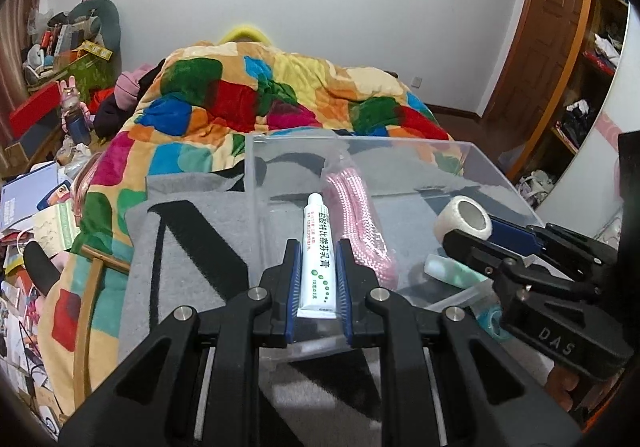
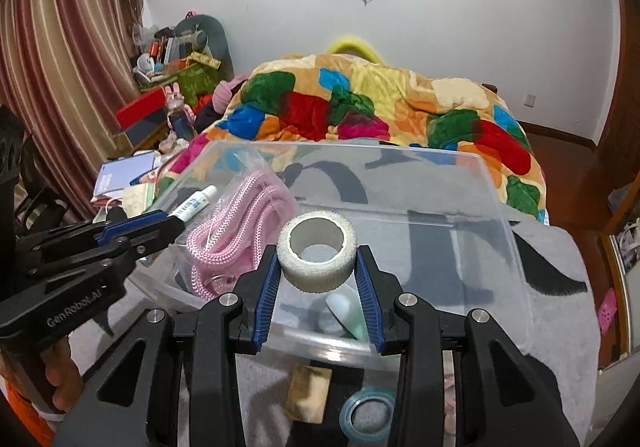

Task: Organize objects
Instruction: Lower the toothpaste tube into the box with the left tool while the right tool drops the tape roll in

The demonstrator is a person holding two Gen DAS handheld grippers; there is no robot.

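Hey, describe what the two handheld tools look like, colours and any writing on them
Both are matte black plastic with angular, cut-out linkage arms and round silver pivot screws. Each finger carries a ribbed blue pad. The left tool shows "GenRobot.AI" in grey lettering on its body in the right wrist view. The right tool shows "DAS" on its body in the left wrist view. No cables or sleeves are visible.

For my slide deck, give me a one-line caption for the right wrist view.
Right gripper holds a white bandage roll over a clear plastic bin containing bagged pink rope.
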